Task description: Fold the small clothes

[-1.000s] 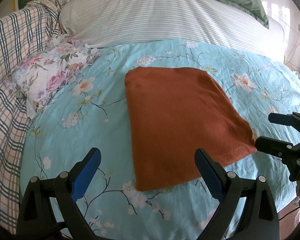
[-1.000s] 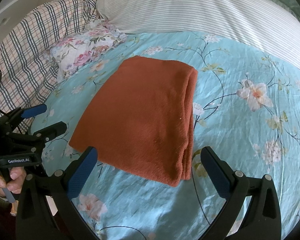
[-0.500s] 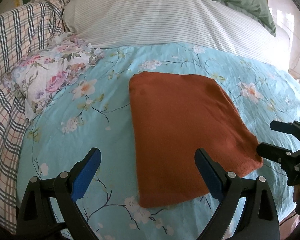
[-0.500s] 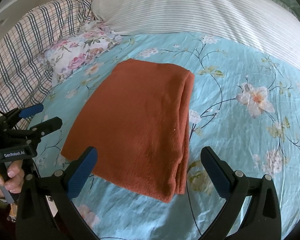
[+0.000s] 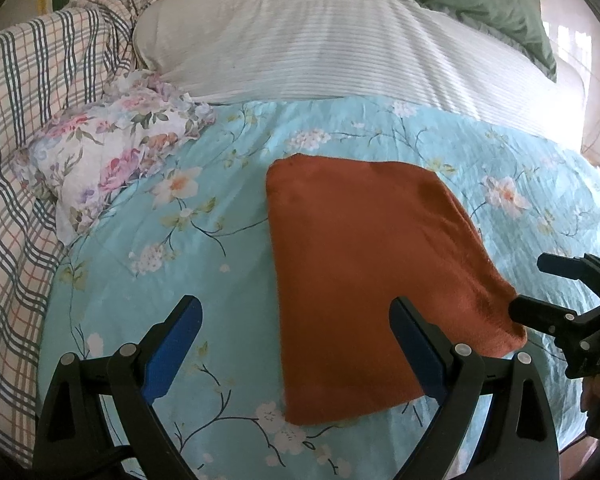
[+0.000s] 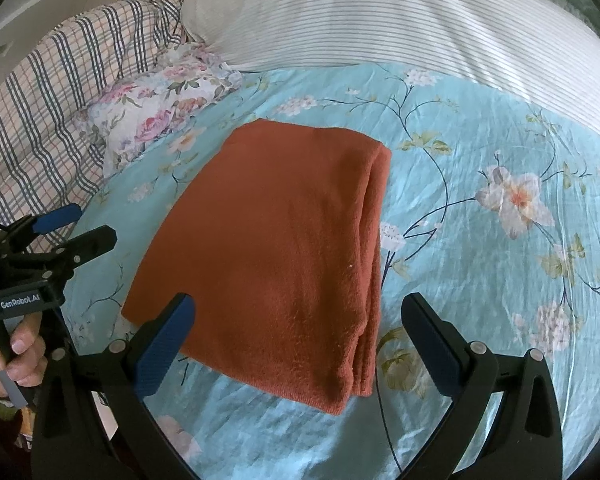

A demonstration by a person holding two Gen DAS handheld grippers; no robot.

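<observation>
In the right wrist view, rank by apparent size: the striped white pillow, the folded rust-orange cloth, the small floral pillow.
1. Striped white pillow, though cut off by the frame.
2. Folded rust-orange cloth, nearer the camera, so this is unsure.
3. Small floral pillow.

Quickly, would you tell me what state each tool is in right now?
Left tool: open, holding nothing, poised over the near edge of the folded rust-orange cloth.
Right tool: open, holding nothing, above the same cloth.
</observation>
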